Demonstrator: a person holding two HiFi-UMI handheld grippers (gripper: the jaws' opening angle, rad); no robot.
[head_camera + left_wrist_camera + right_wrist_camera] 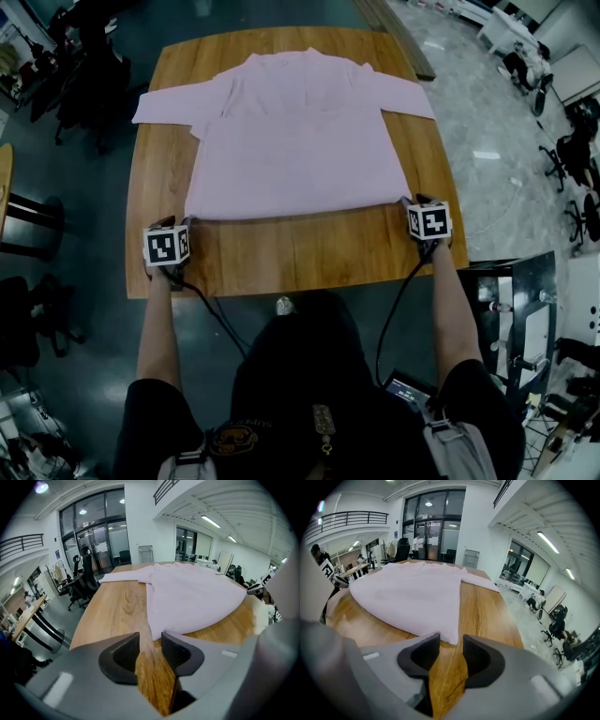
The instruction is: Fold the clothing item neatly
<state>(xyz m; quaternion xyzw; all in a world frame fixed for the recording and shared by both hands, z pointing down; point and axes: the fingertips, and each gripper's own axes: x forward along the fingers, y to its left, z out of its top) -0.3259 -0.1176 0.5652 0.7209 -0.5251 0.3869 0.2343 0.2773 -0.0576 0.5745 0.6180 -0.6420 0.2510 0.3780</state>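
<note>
Shirt: the pink shirt point(295, 141) lies spread flat on the table point(281, 258), collar toward the far edge, hem running along the near edge with a strip of bare wood between
Left gripper: the left gripper point(150, 641) is released, jaws apart over bare wood, with the near-left hem corner point(153, 631) just ahead of its tips and not pinched
Right gripper: the right gripper point(451, 644) is likewise released and empty, with the near-right hem corner point(449, 638) at the mouth of its jaws but, as far as I can tell, not pressed
Step in hand: likely taking or re-taking the two hem corners for a fold toward the collar
Doing it well: slide each lower jaw under its corner so all layers are caught, close both together, lift evenly and keep the hem taut so it lands square
Risk: catching one layer only, or one side dragging askew
Head view alone: the whole outline, both sleeves point(169, 103) reaching toward the left and right edges, and how level the two grippers sit
Gripper views alone: the gap between jaws and what lies in it
</note>
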